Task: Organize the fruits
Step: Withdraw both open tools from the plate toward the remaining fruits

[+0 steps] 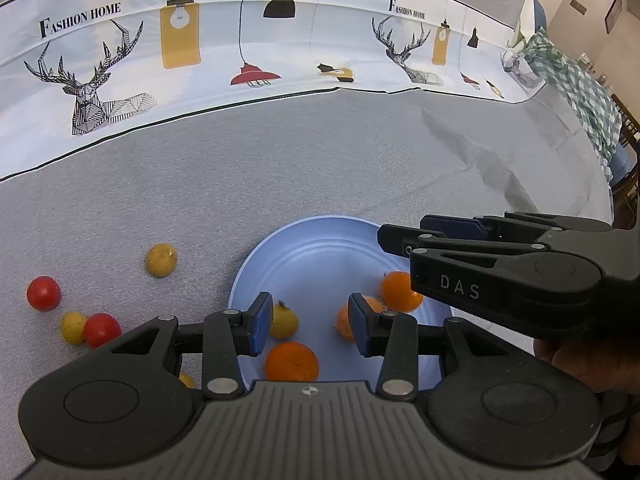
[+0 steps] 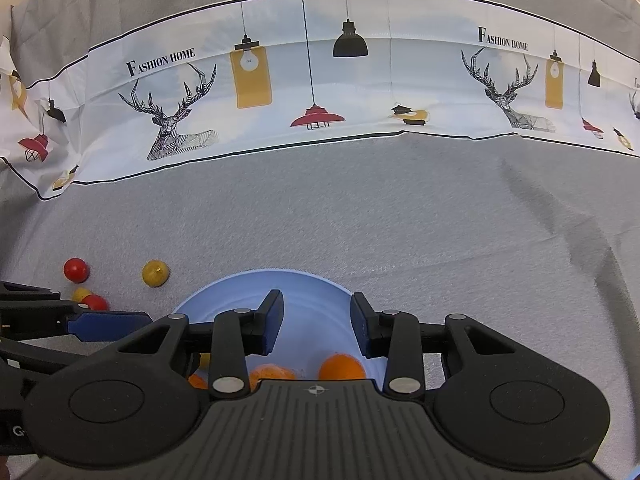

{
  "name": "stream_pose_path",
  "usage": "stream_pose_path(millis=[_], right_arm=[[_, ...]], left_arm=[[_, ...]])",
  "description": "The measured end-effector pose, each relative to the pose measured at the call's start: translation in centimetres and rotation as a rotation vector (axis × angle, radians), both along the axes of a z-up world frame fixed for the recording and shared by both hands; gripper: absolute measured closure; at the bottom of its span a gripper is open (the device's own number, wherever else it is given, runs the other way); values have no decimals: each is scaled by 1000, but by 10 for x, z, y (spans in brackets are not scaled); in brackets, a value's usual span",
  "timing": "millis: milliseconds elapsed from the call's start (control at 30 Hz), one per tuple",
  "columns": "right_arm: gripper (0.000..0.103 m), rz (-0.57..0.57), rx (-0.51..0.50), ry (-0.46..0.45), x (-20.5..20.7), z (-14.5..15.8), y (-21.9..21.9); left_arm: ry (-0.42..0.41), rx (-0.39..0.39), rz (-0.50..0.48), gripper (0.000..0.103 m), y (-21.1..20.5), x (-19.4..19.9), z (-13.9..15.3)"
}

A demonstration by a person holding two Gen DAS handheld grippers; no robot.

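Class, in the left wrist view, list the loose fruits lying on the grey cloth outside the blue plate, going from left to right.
Red fruit → small yellow fruit → second red fruit → larger yellow fruit. A bit of yellow showing behind the left tool is left out, being mostly hidden.

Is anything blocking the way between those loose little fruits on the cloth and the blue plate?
Nothing visible does. The red fruit and the yellow fruit lie on bare grey cloth left of the blue plate. The left gripper hangs open over the plate itself, not across that stretch.
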State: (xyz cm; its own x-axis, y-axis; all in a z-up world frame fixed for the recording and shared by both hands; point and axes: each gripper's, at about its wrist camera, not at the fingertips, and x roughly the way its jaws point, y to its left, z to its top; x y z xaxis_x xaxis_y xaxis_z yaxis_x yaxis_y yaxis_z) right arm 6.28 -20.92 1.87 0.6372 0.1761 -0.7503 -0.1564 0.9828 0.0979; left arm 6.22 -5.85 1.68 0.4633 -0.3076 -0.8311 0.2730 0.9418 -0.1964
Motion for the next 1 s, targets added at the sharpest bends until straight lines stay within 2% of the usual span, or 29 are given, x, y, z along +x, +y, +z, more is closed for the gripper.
stream_pose_path(millis=[600,833,900,1000], right_arm=[[64,5,-11,-1,0,-1,3],[64,16,-8,-9,1,1,9],[66,23,-4,-15,1,2,12],[74,36,7,-33,0,5,19]], left_arm=[[2,3,14,57,6,4,2],[-11,-6,62,63,18,8,6],[-15,-13,85,64,27,11,8],[-22,-31,141,64,46,17,15]])
